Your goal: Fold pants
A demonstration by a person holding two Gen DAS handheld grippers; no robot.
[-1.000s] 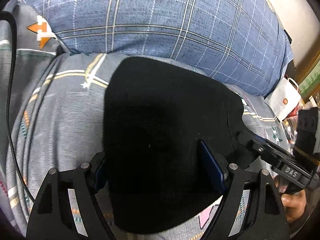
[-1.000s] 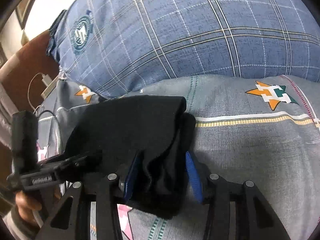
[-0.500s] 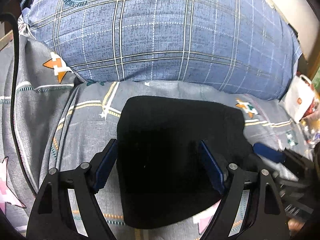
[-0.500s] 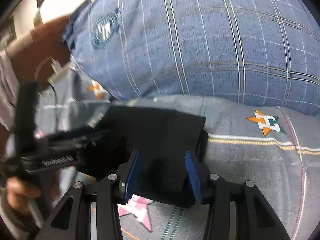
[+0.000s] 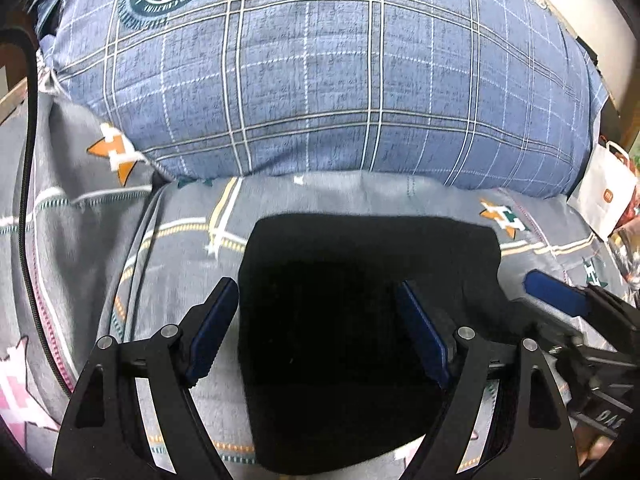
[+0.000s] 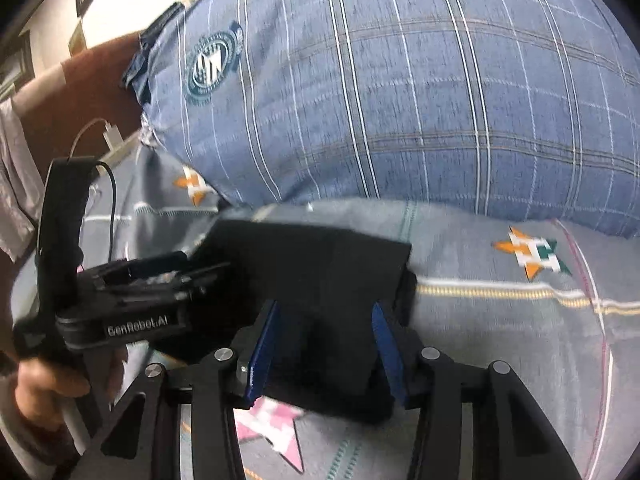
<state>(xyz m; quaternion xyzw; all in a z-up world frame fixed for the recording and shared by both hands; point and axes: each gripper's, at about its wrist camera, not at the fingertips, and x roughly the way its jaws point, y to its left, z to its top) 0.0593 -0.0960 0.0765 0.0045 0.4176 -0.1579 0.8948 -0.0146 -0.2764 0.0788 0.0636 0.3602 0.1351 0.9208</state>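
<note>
Pants (image 5: 360,320), black and folded into a compact squarish bundle, lie flat on the grey patterned bed sheet (image 5: 180,248), just near of a large blue plaid pillow (image 5: 320,80) that fills the far side of both views. In the left wrist view the left gripper (image 5: 318,332) sits over the bundle's near left part with its blue-padded fingers (image 5: 212,328) spread wide apart; the left finger lies just off the pants' left edge over the sheet and the right finger is over the black cloth, neither pinching it. In the right wrist view the right gripper (image 6: 326,346) straddles the bundle's near right corner, its fingers (image 6: 262,348) apart with the cloth lying between them; whether the pads touch the fabric is hard to tell through the blur. The right gripper's blue finger also shows at the right edge of the left view, beside the pants. A black cable (image 5: 28,160) runs down the left side of the bed, and a white paper bag (image 5: 604,196) stands at the far right past the pillow. A person's hand (image 6: 44,384) grips the left gripper's handle at the left of the right wrist view.
</note>
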